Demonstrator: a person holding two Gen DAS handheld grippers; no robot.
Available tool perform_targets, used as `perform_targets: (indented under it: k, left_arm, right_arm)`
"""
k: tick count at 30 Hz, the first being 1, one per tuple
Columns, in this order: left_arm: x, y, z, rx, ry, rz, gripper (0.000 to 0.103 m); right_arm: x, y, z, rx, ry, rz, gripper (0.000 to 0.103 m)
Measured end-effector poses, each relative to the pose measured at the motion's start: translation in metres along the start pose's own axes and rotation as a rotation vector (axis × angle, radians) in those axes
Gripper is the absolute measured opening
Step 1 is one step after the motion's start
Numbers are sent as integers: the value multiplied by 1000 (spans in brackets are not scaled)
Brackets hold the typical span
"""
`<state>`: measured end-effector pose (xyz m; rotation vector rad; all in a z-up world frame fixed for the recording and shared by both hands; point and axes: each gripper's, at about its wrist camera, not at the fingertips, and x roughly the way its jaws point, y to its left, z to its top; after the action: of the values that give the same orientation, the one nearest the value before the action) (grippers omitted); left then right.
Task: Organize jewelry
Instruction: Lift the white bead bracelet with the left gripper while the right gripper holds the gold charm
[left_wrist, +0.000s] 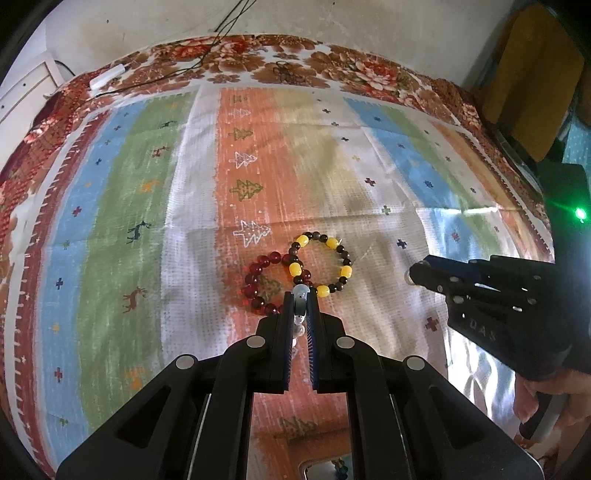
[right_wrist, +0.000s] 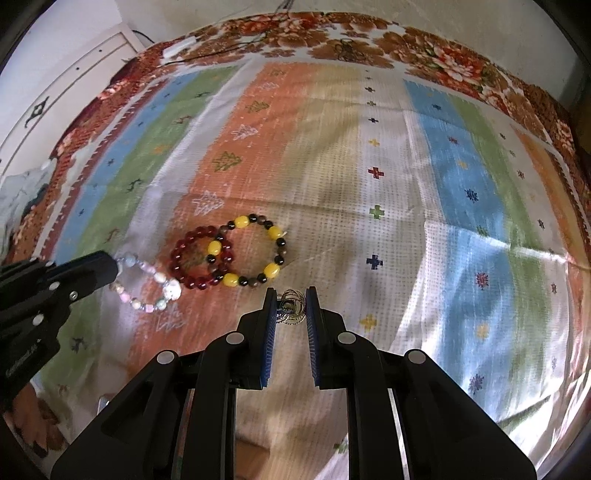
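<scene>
In the left wrist view, the left tool (left_wrist: 300, 295) has its two fingers almost closed, and between the tips it holds a pale bead of the pastel bracelet (left_wrist: 300, 291); more pale beads show lower in the narrow gap. Just beyond the tips lie the red bracelet (left_wrist: 258, 284) and the yellow and dark bracelet (left_wrist: 320, 264) on the striped cloth (left_wrist: 147, 184) that covers the table; the two rings of beads touch each other, the red one to the left. The right tool (left_wrist: 412, 275) enters from the right side, above the cloth, apart from both bracelets; from here I cannot tell how wide it stands. A white adapter (left_wrist: 105, 77) with thin black cables lies near the far edge.

In the right wrist view, the right tool (right_wrist: 291, 302) is partly open, with a clear gap between the blue pads; in this gap sits a small piece of gold wire jewelry (right_wrist: 293, 306), and I cannot tell if the pads touch it. The left tool (right_wrist: 114, 266) comes from the left and grips the pastel bracelet (right_wrist: 147, 284) at its left end; this bracelet lies on the cloth (right_wrist: 406, 184), just beside the red bracelet (right_wrist: 201, 258), which overlaps the yellow and dark bracelet (right_wrist: 255, 251).
</scene>
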<state>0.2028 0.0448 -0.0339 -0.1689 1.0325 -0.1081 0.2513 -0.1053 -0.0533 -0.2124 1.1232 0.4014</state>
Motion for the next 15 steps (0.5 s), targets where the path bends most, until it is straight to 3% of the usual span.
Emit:
perform_targets:
  k: [15]
  left_arm:
    - [-30,0,-14,4,-51,-14,6]
  right_arm:
    - [-40,14,-24,-36,-64,57,16]
